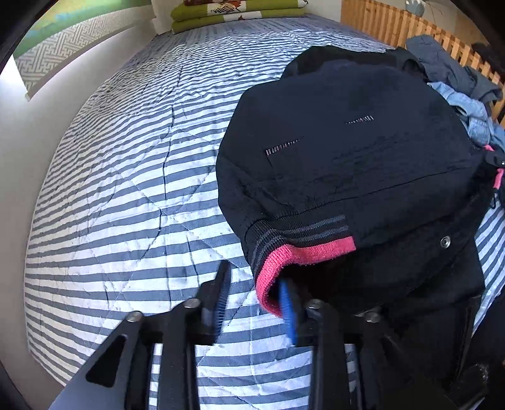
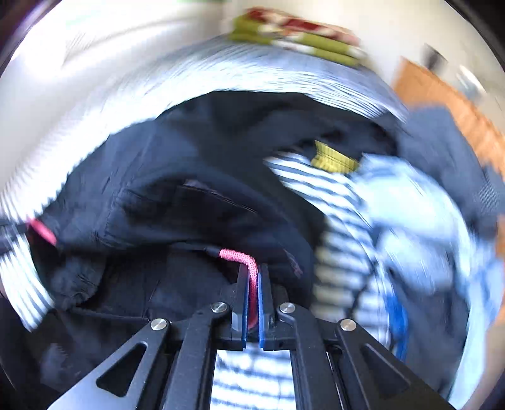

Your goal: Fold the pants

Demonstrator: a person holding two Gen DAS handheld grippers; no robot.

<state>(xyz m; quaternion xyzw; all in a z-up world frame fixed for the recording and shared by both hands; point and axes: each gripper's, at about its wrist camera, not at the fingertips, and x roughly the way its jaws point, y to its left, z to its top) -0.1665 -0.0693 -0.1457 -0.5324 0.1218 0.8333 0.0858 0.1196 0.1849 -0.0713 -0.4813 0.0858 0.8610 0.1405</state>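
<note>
Dark navy pants [image 1: 347,151] lie bunched on the striped bed, with a ribbed waistband edged in pink [image 1: 303,254] turned toward me. In the left wrist view my left gripper [image 1: 254,296] stands open at the waistband's left corner. Its right finger [image 1: 287,302] sits just inside the pink edge and its left finger [image 1: 221,290] is over bare quilt. The right wrist view is motion-blurred. There my right gripper [image 2: 252,271] is shut on the pants' pink drawstring [image 2: 243,257], with the dark pants [image 2: 189,176] spread beyond it.
A blue-and-white striped quilt [image 1: 132,189] covers the bed. Folded green bedding [image 1: 236,14] lies at the far end. A heap of denim and other clothes [image 1: 467,94] sits at the right by a wooden slatted rail [image 1: 394,25]. A white wall [image 1: 19,164] runs along the left.
</note>
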